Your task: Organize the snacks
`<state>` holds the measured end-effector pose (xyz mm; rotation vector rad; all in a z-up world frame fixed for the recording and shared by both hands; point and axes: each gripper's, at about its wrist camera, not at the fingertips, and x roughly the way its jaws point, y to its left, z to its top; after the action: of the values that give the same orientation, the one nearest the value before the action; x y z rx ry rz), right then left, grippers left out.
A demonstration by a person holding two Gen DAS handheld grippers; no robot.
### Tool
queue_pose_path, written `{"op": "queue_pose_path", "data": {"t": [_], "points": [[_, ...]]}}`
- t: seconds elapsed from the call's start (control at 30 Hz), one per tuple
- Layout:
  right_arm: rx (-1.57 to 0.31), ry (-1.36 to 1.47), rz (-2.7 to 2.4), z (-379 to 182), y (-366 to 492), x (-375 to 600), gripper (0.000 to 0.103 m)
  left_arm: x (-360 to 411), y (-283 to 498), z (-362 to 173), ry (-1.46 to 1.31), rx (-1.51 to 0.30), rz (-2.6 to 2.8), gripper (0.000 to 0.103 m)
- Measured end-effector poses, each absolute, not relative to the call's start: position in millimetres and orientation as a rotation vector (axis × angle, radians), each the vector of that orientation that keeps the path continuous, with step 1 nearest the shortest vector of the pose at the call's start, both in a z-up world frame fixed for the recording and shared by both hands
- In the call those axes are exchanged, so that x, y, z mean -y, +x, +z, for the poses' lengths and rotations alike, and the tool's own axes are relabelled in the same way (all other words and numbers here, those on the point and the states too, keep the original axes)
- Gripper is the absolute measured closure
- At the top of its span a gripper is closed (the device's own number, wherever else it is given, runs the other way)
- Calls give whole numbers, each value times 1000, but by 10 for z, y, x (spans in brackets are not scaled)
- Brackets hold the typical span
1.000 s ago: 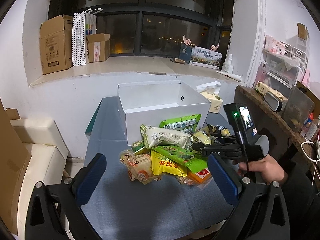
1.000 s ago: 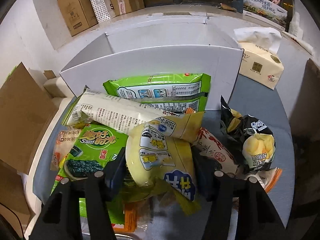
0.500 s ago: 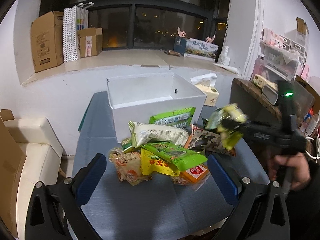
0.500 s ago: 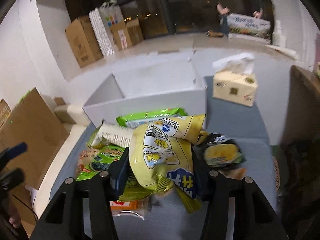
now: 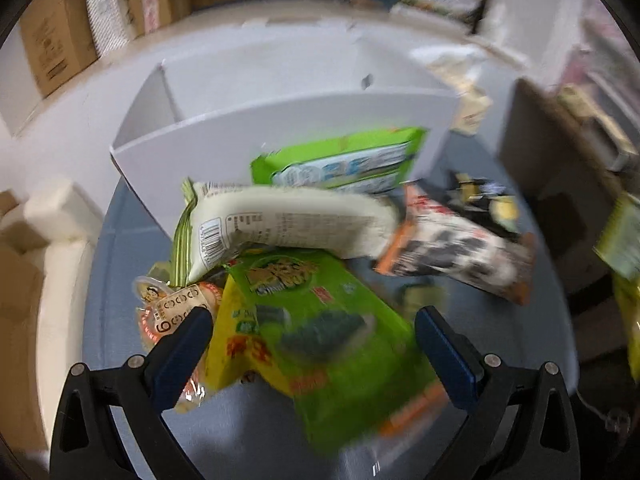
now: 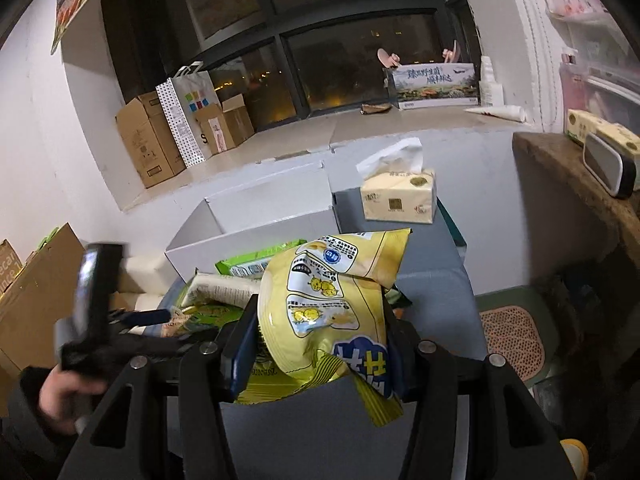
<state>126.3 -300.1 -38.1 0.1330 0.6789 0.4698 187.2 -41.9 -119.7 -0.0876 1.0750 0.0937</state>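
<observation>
My right gripper (image 6: 320, 340) is shut on a yellow snack bag (image 6: 328, 308) and holds it up above the table, in front of the white box (image 6: 264, 208). My left gripper (image 5: 312, 344) is open and low over the snack pile, with a green seaweed pack (image 5: 332, 336) between its fingers, not gripped. A cream bag (image 5: 288, 228) and a light green pack (image 5: 344, 160) lean by the white box (image 5: 248, 136). A black-and-white pack (image 5: 452, 252) lies to the right. The left view is blurred.
A tissue box (image 6: 398, 196) stands on the table right of the white box. Cardboard boxes (image 6: 148, 144) and a paper bag sit on the window sill. A wooden shelf (image 6: 580, 184) is at the right, a cream sofa (image 5: 52, 264) at the left.
My right gripper has lifted the yellow bag up and away from the pile. My left gripper has moved forward and down, close over the snack pile.
</observation>
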Motion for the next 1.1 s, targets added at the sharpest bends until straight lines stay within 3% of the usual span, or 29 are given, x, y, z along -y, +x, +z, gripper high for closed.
{"op": "queue_pose_path", "data": {"t": [0.07, 0.13, 0.17, 0.2, 0.33, 0.37, 0.47, 0.67, 0.93, 1.1], "points": [[-693, 133, 473, -434, 1288, 2995, 46, 435, 1961, -1300, -78, -1116, 112, 2], [-709, 139, 485, -493, 1319, 2986, 46, 411, 1956, -1391, -108, -1141, 92, 13], [-717, 142, 492, -526, 1334, 2983, 46, 394, 1925, -1407, -103, -1135, 98, 25], [-725, 142, 497, -553, 1351, 2972, 46, 369, 1876, -1387, -85, -1116, 116, 31], [-743, 145, 516, -648, 1401, 2931, 46, 229, 1746, -1333, -131, -1092, 60, 44], [-748, 147, 523, -664, 1419, 2908, 45, 179, 1695, -1310, -145, -1076, 46, 75], [-752, 144, 540, -683, 1439, 2836, 46, 69, 1533, -1159, -194, -1016, -39, 84], [-759, 116, 571, -687, 1461, 2635, 45, -36, 1328, -1055, -193, -974, -68, 88], [-729, 90, 628, -495, 1458, 2375, 45, -290, 915, -454, -209, -839, -75, 88], [-687, 61, 688, -296, 1696, 2016, 45, -517, 1068, -18, -221, -710, -90, 88]]}}
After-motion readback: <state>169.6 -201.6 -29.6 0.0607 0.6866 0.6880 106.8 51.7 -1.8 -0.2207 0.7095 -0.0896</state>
